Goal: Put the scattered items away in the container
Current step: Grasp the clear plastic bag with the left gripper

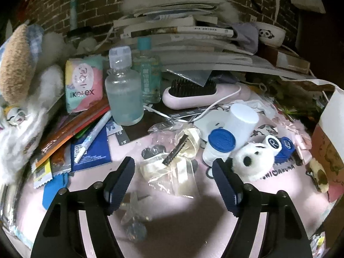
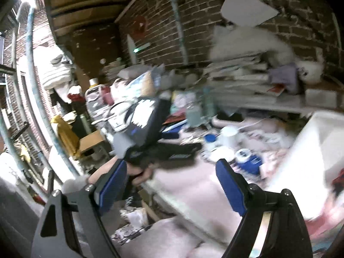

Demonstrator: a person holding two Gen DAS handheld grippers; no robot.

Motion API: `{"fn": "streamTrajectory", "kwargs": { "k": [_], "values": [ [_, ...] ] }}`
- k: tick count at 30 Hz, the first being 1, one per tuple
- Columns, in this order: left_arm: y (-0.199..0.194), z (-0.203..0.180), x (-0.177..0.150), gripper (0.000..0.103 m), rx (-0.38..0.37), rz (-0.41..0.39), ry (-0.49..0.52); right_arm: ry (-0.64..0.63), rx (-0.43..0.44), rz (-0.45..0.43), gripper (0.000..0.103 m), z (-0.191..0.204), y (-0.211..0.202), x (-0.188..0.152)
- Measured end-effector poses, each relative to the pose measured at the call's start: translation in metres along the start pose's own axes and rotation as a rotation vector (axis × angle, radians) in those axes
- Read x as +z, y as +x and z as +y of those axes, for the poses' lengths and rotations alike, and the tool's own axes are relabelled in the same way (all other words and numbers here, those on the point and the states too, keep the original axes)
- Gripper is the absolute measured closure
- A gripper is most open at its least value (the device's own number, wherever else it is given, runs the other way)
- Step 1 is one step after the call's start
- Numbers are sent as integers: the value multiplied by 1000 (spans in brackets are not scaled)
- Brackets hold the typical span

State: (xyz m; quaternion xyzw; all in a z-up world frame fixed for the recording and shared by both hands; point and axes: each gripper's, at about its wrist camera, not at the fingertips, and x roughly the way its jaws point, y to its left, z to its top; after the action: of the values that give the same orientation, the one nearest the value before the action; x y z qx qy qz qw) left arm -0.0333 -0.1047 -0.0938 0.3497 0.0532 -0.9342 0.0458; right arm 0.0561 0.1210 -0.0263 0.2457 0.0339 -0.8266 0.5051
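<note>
I am holding the left tool [image 1: 174, 181] wide and empty over the pink table [image 1: 193, 219], its fingertips flanking a crumpled clear bag with a cream ribbon [image 1: 172, 165]. Just right of that bag, a white plush toy [image 1: 251, 161] is leaning against a blue-capped white bottle [image 1: 228, 137]; behind the bag a frosted bottle [image 1: 123, 90] is standing upright. My right tool [image 2: 169, 180] is also gaping wide, empty, in a blurred view, with the white container [image 2: 311, 150] right of it.
</note>
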Motion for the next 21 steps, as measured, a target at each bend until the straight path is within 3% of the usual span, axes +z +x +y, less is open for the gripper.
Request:
{"fn": "streamTrajectory", "kwargs": {
  "k": [3, 9, 11, 13, 15, 21],
  "values": [
    [8, 3, 2, 36, -17, 34, -9, 12, 47, 16, 20, 10, 12, -14],
    [10, 1, 2, 48, 13, 49, 2, 25, 33, 36, 20, 13, 27, -29],
    [9, -1, 2, 55, 21, 48, 10, 45, 33, 48, 20, 7, 30, -31],
    [8, -2, 2, 72, 26, 48, 19, 59, 12, 53, 20, 2, 32, -34],
    [7, -4, 3, 79, 35, 54, 30, 71, 6, 57, 20, -3, 32, -36],
    [-2, -5, 5, 83, 41, 41, 18, 106, -31, 54, 20, -16, 32, -41]
  ]
}}
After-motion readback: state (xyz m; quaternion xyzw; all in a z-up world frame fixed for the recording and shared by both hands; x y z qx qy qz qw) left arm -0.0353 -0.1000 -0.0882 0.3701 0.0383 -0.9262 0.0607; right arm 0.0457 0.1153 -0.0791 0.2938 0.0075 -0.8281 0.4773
